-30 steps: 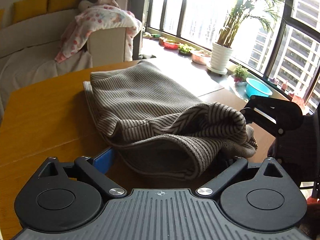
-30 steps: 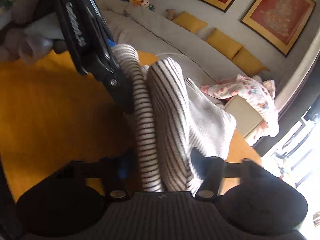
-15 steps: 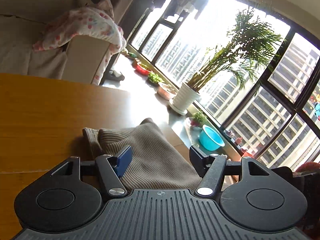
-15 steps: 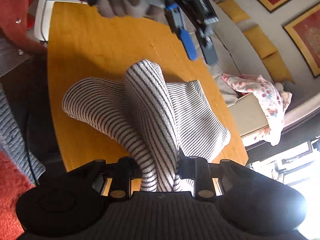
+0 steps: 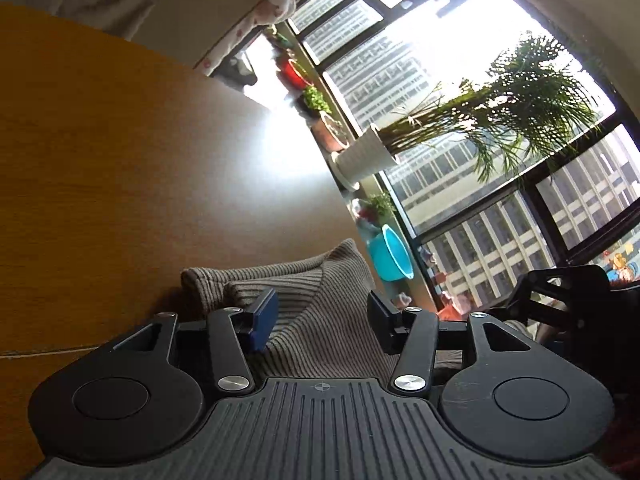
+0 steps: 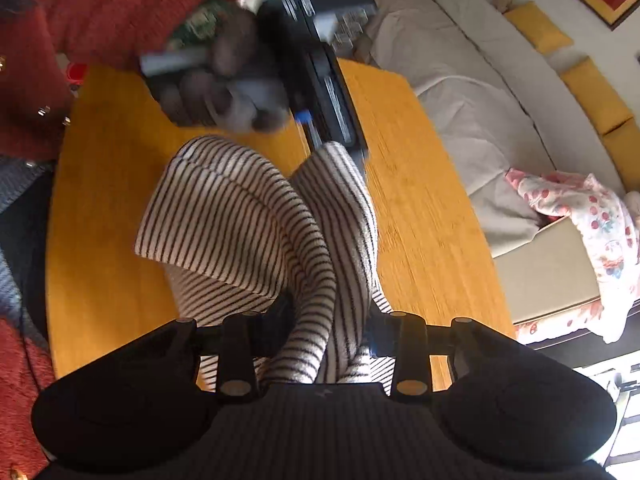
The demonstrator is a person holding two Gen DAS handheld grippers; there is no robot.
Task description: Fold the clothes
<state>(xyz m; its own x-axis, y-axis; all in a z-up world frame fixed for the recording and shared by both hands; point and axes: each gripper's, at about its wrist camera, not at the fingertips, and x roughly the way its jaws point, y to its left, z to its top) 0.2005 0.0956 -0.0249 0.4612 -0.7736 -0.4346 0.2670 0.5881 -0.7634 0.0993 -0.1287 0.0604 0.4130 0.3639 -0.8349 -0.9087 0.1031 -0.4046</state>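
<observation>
A brown-and-cream striped garment [image 6: 240, 216] lies bunched on the wooden table [image 6: 420, 208]. My right gripper [image 6: 328, 332] is above it, with a raised fold of the cloth filling the gap between its fingers. The jaws are opening, but the fold still hangs from them. In the left wrist view the garment's ribbed edge [image 5: 288, 276] lies between and under the fingers of my left gripper [image 5: 320, 316]. Those jaws are closing, with a wide gap left and the pads clear of the cloth. The right wrist view shows the left gripper [image 6: 340, 142] at the garment's far end.
A person's hand and red sleeve [image 6: 100, 8] hold the left gripper. A pale sofa [image 6: 480, 80] with yellow cushions and a floral cloth [image 6: 580, 208] lies beyond the table. A potted palm [image 5: 364, 160] and blue bowl [image 5: 390, 252] stand by the window.
The left gripper swung away from the bunched pile to the garment's ribbed edge, rolled, and narrowed its jaws. The right gripper rose and lifted a fold of the cloth off the table.
</observation>
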